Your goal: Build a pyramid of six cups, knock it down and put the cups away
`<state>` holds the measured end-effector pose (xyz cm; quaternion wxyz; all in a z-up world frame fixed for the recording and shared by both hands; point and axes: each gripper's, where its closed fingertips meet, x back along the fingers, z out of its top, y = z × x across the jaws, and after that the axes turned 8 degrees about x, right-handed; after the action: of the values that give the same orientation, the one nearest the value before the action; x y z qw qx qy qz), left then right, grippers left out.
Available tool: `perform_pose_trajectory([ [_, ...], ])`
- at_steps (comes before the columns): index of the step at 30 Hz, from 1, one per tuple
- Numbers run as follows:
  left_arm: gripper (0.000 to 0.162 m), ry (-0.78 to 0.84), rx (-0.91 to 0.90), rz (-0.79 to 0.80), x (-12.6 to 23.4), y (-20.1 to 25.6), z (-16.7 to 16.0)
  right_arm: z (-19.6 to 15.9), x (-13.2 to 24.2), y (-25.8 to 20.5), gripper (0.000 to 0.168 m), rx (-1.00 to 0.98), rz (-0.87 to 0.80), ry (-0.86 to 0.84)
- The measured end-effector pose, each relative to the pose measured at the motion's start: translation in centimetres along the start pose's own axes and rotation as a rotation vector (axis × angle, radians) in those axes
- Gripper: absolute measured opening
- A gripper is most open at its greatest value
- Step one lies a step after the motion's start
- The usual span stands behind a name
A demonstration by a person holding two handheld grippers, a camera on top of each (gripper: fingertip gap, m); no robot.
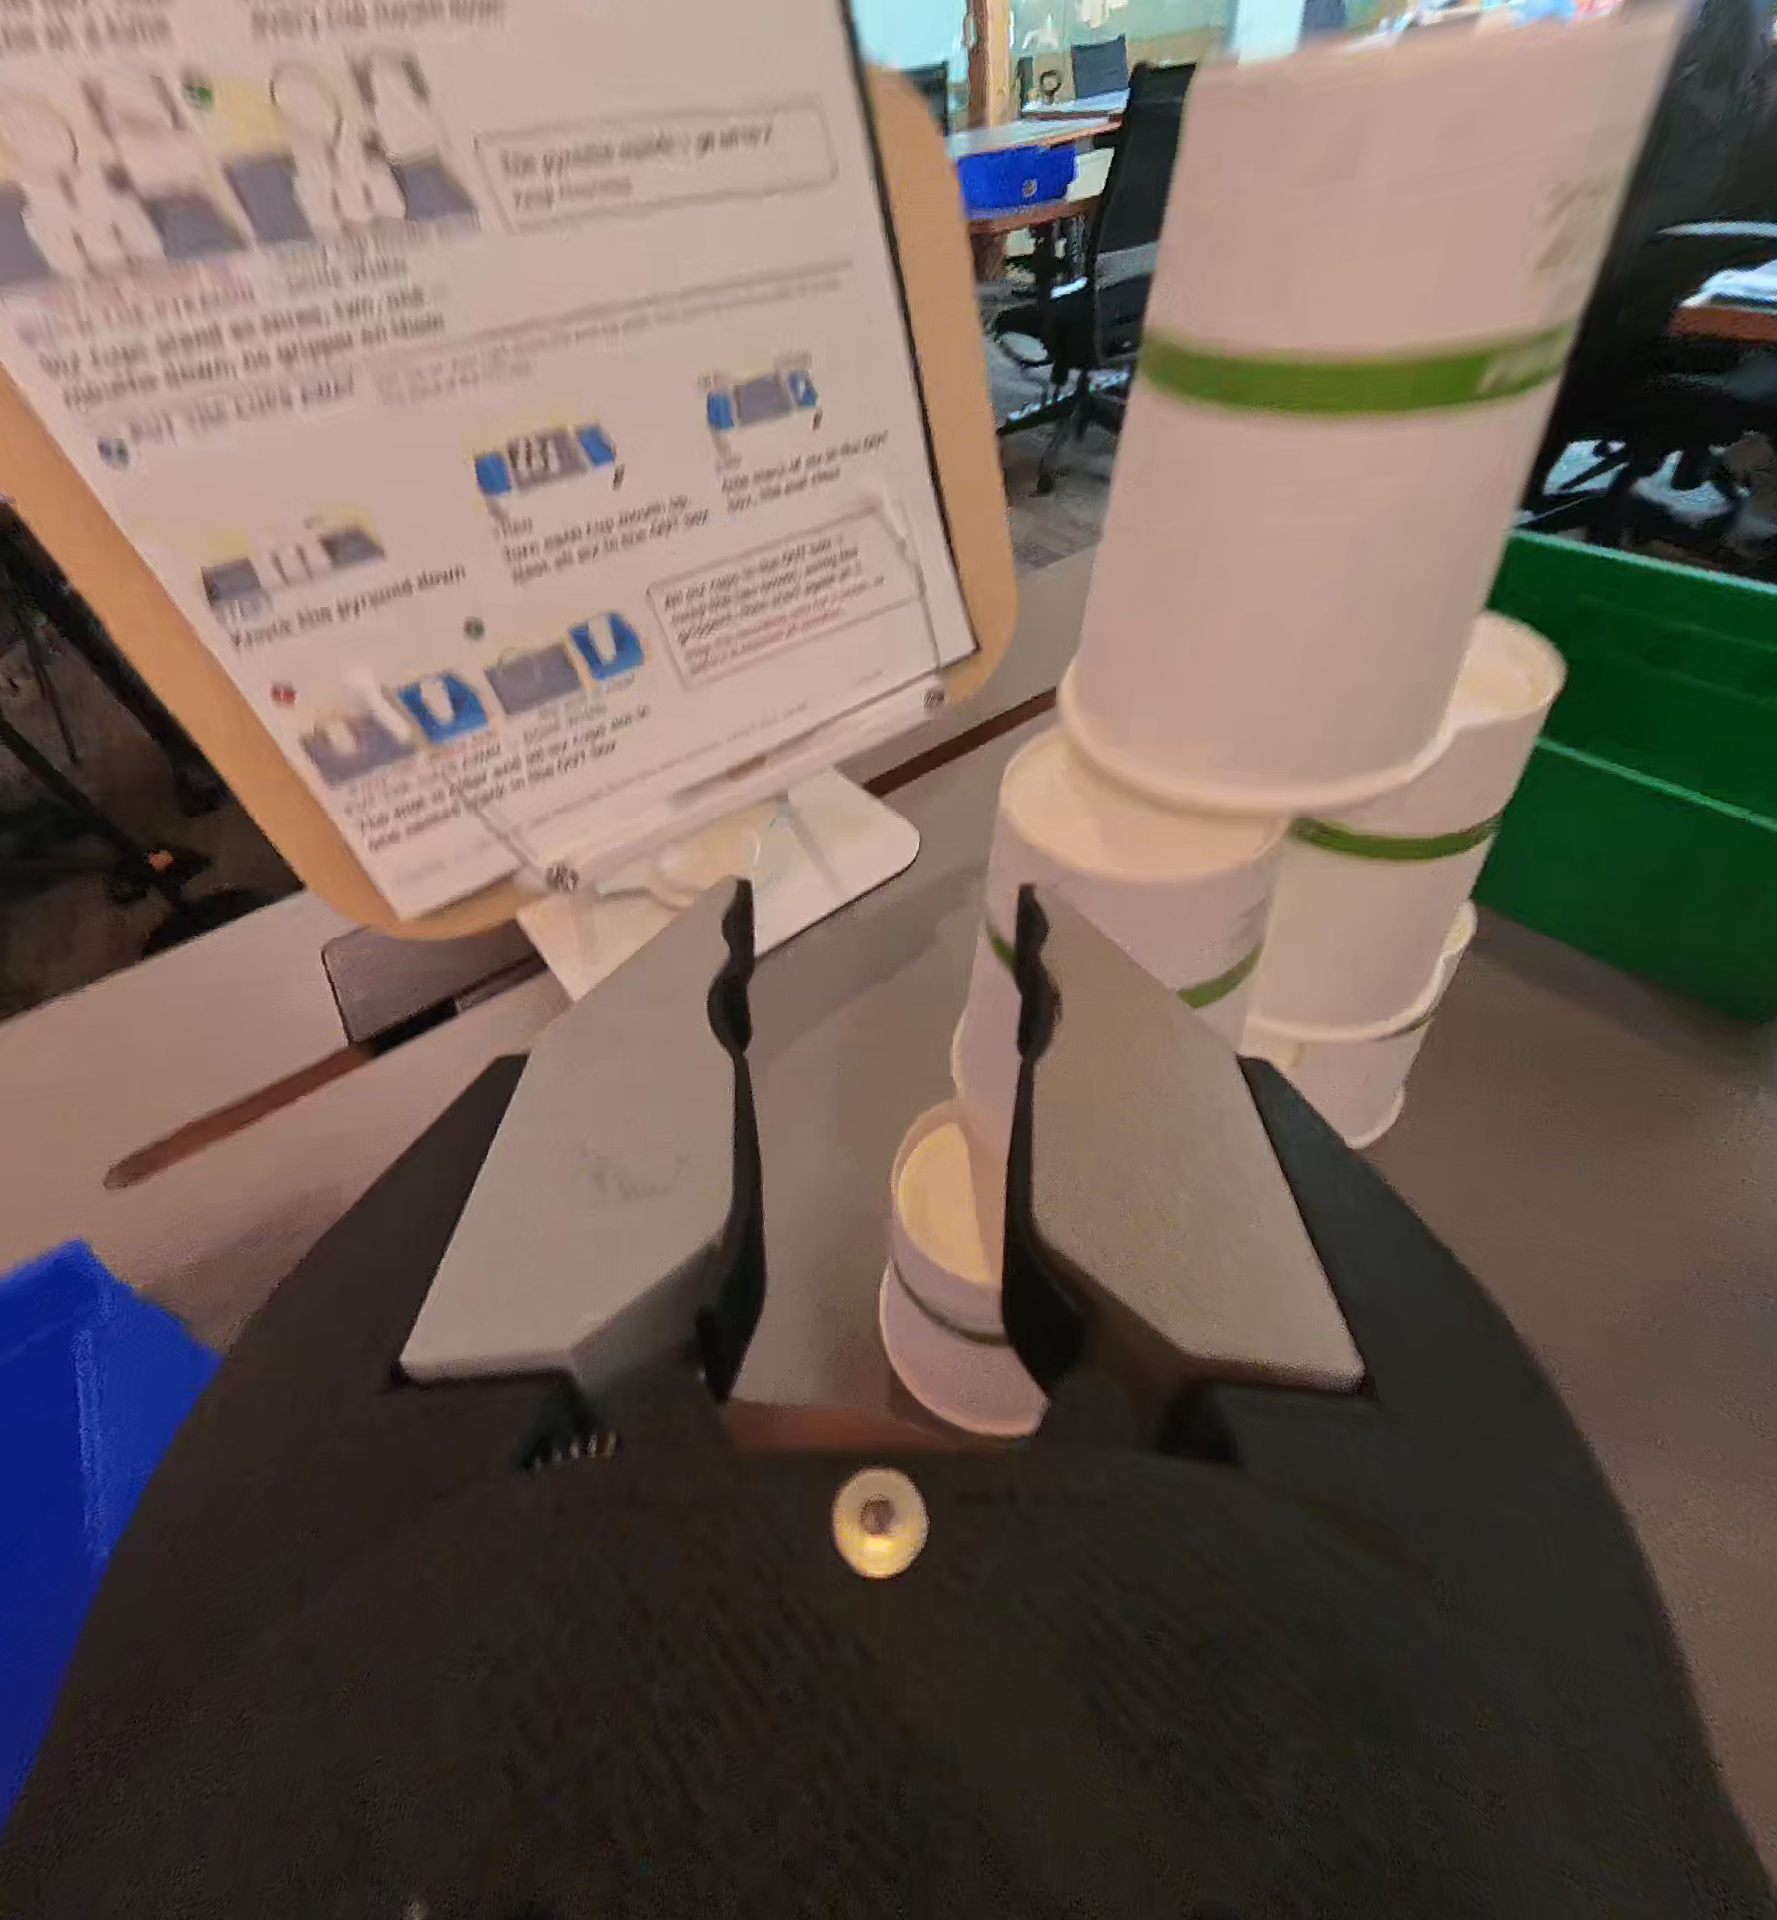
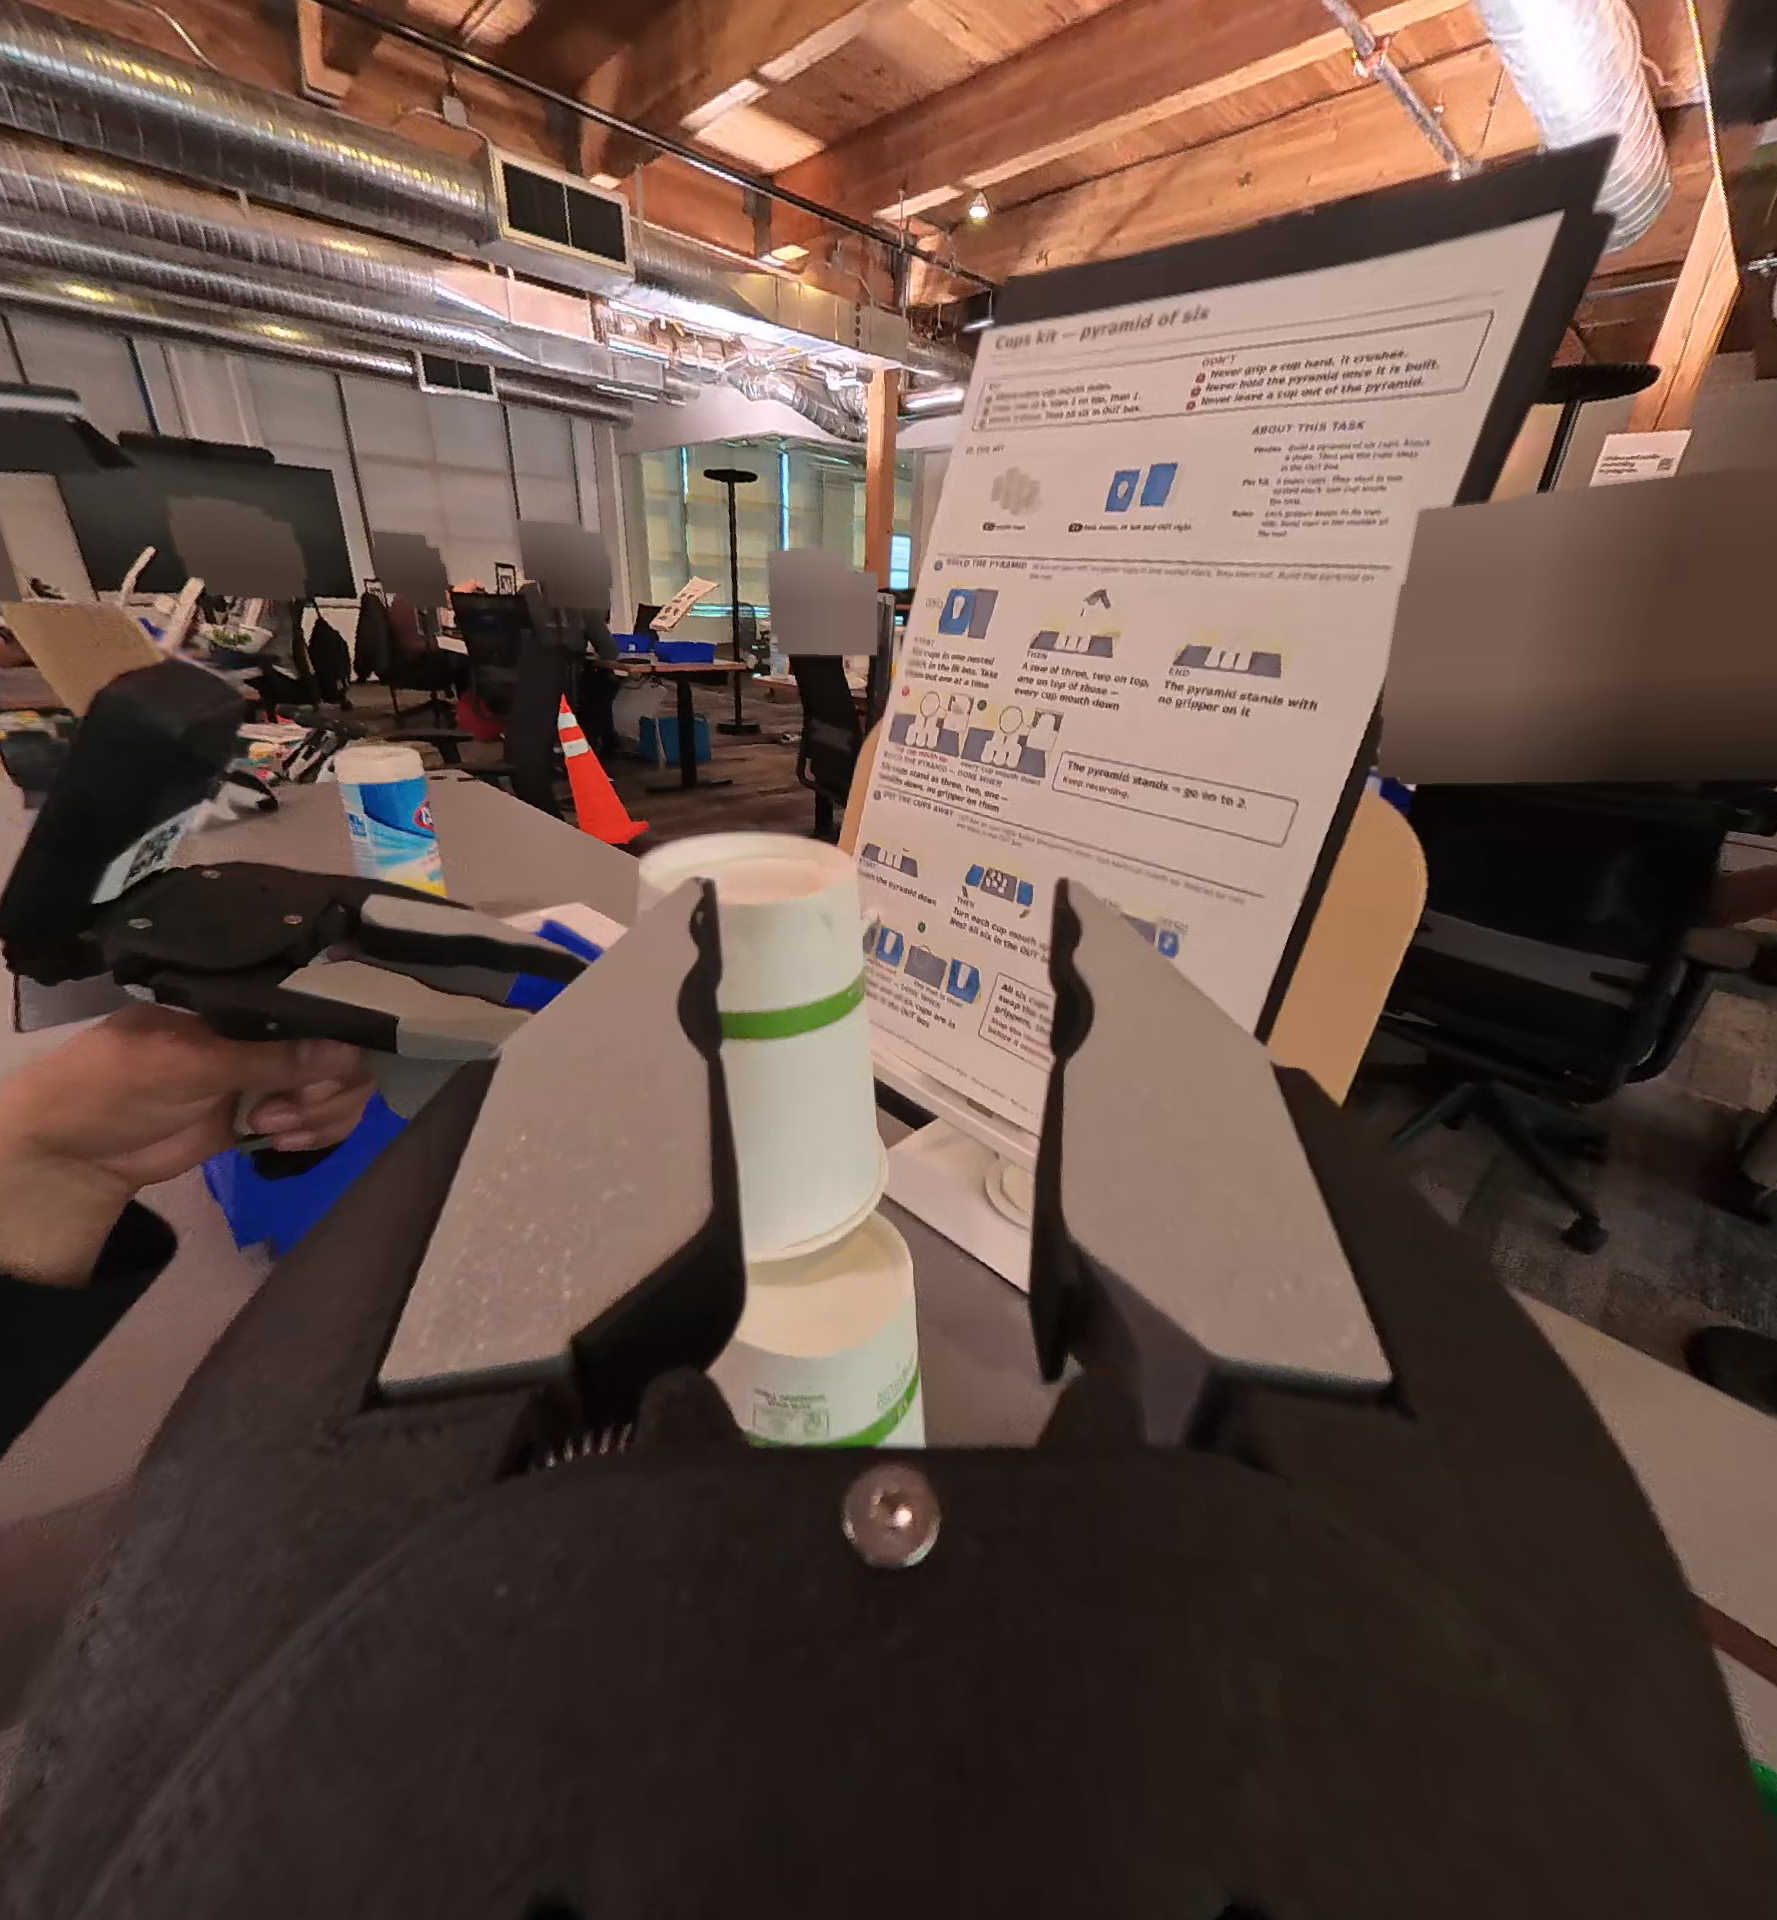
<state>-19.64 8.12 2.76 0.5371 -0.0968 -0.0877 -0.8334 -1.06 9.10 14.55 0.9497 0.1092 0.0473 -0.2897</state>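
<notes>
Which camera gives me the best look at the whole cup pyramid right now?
The left wrist view: it shows the cup pyramid across all its tiers, though blurred, with the top cup leaning right. The right wrist view shows only two cups, stacked, between the open right gripper fingers.

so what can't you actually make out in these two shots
- Pyramid, left wrist view: motion blur, and the left gripper covers part of its near cups.
- Top cup: cut by the upper edge.
- Pyramid base, right wrist view: hidden behind the right gripper.
- Blue bin: cropped, contents unseen.
</notes>
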Motion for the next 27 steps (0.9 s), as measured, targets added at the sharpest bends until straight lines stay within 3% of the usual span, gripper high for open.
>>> perform_pose_trajectory([
  [5, 0.047, 0.016, 0.112, 0.069, -0.2, -2.5, -6.4, -5.1, 1.8, -0.7, 0.044, 0.038, -0.025, -0.03],
  [12, 0.047, 0.019, 0.239, 0.228, -0.7, -6.1, -12.8, -13.7, 6.1, -3.4, 0.019, 0.12, -0.093, 0.014],
  [20, 0.049, -0.031, 0.217, 0.386, -0.9, -8.7, -15.3, -16.8, 4.9, -4.4, 0.028, 0.116, -0.074, -0.075],
  [27, 0.049, -0.096, 0.254, 0.361, -2.1, -8.5, -17.3, -18.2, 4.5, -4.0, 0.024, 0.099, -0.09, -0.116],
])
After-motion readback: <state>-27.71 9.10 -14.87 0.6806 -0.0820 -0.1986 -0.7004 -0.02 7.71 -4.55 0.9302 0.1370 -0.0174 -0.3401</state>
